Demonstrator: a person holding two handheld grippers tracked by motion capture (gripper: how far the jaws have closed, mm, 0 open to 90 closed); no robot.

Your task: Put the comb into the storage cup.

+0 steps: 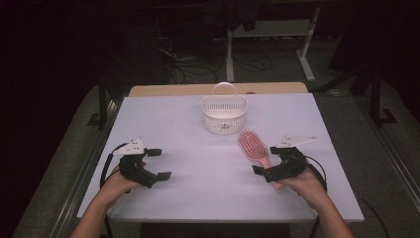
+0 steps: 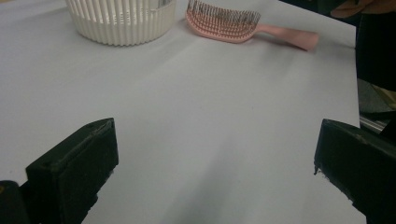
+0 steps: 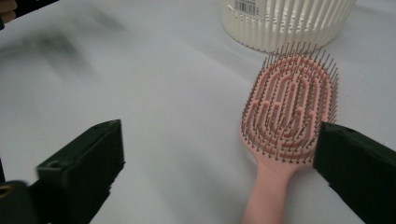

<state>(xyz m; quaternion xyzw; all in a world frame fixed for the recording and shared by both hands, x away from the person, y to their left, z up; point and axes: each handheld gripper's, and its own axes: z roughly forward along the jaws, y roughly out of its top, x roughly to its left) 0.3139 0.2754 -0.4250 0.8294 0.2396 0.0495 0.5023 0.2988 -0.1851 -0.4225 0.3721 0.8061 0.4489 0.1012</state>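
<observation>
pink hairbrush [image 3: 289, 112] lies bristles up, between wide-spread right tongs [image 3: 219, 154]; left tongs [image 2: 215, 163] wide too.

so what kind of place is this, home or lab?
Most likely a lab or data-collection workspace. A bare white table stands in a dark room, cables trail across the floor behind it near a metal desk frame, and only staged props, a white basket and a pink hairbrush, are set out.
</observation>
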